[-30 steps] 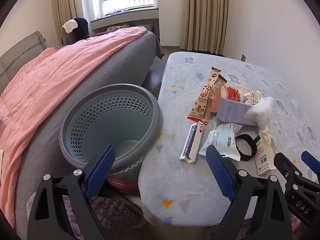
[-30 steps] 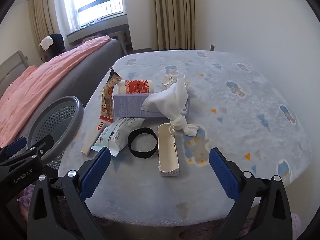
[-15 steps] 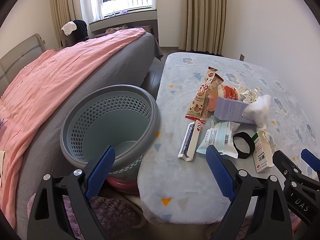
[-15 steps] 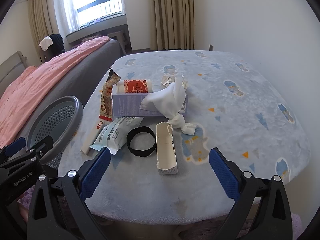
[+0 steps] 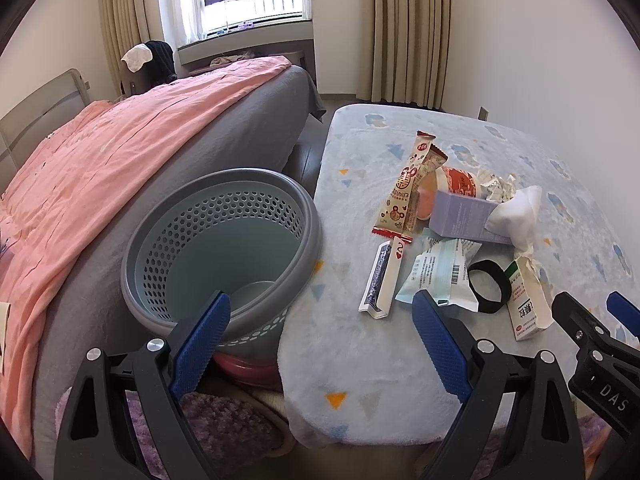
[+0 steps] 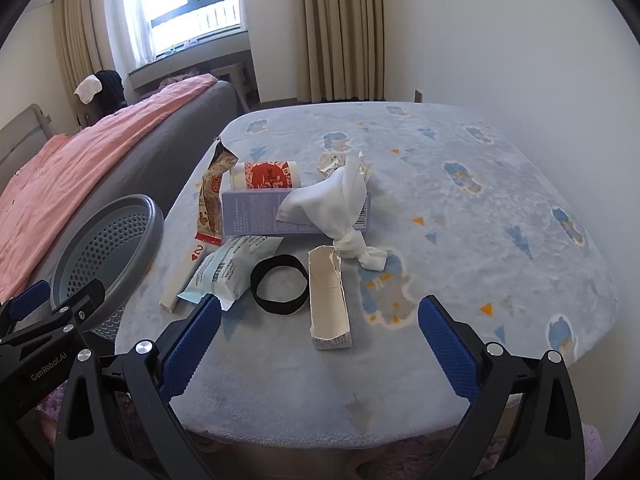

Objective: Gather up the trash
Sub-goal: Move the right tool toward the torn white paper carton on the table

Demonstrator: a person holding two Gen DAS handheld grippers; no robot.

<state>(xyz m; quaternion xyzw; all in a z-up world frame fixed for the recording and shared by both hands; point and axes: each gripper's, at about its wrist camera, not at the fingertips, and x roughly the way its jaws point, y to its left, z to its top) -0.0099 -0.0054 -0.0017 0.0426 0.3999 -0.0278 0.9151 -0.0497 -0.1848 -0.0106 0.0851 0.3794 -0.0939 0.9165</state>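
Observation:
Trash lies in a cluster on the blue-covered table (image 6: 460, 240): a torn white carton (image 6: 329, 300), a black band (image 6: 279, 284), a pale wipe packet (image 6: 232, 268), a knotted white tissue (image 6: 340, 204), a lilac box (image 6: 256, 212), a red-printed cup (image 6: 266, 174) and snack wrappers (image 5: 410, 188). A grey perforated bin (image 5: 224, 252) stands left of the table. My left gripper (image 5: 320, 344) is open and empty, over the gap between bin and table edge. My right gripper (image 6: 320, 344) is open and empty, just short of the torn carton.
A bed with a pink cover (image 5: 100, 168) runs along the left, close behind the bin. A purple rug (image 5: 224, 428) and a pink dish (image 5: 244, 368) lie on the floor below the bin. A white wall (image 6: 500, 40) borders the table's far and right sides.
Both grippers have drawn back slightly from the table, so the trash sits a little farther off. Nothing on the table has moved, and both stay open.

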